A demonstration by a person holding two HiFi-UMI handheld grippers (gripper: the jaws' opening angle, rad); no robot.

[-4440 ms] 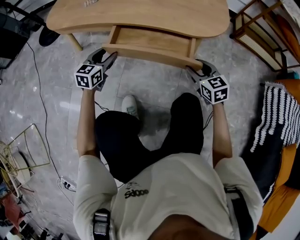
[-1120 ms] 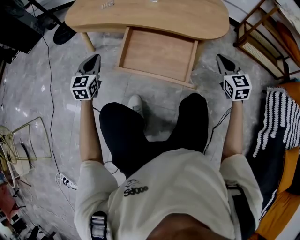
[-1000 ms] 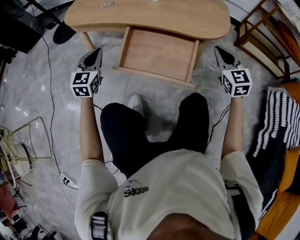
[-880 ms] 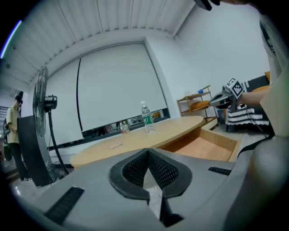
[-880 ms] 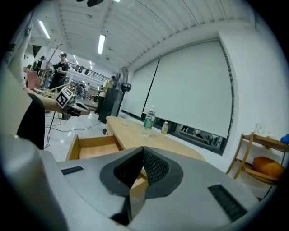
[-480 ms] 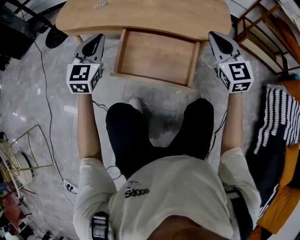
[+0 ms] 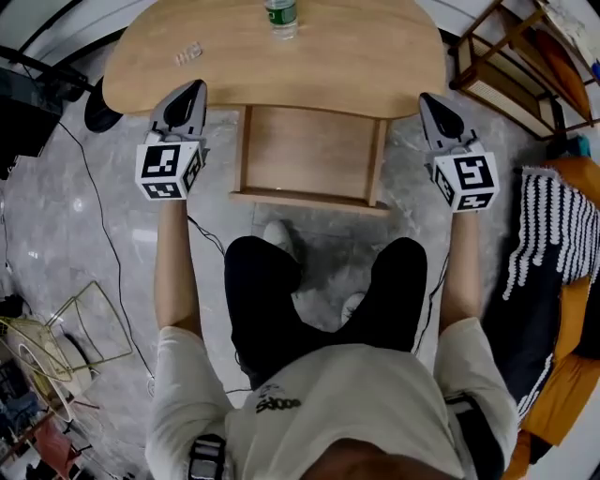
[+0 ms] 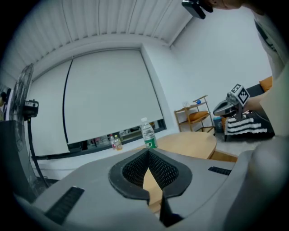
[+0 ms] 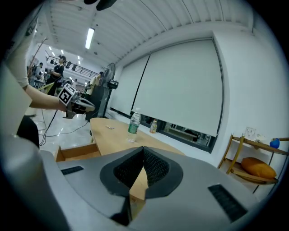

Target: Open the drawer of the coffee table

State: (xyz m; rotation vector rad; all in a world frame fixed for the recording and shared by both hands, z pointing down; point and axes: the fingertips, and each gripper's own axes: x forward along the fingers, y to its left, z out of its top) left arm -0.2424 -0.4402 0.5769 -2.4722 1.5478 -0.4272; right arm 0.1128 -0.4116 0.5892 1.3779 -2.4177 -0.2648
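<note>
The drawer [image 7: 309, 150] stands pulled out from under the near edge of the coffee table [image 7: 356, 66], towards the seated person's knees. Its bare wooden bottom faces up and its front panel is the part farthest from the tabletop.

The left gripper [image 7: 195, 90] hangs off the drawer's left side. Its tips lie over the table's near edge and touch neither the drawer nor the top. In the left gripper view its jaws are clenched tip to tip, with nothing between the ribbed pads.

The right gripper [image 7: 425, 97] is held the same way at the drawer's right side, beside the table's near right corner. Its jaws too are clenched, and they grasp nothing.

A water bottle [image 7: 281, 17] with a green label stands upright near the table's far edge, about midway along it. A small pale object [image 7: 187, 54] lies towards the far left corner; what it is cannot be made out.

Off the table's right end stands a wooden shelf [image 7: 506, 66], and a black-and-white striped cloth [image 7: 548, 234] lies nearer the person. A wire rack [image 7: 80, 328] sits on the floor at the left, with a cable [image 7: 108, 253] beside it.
</note>
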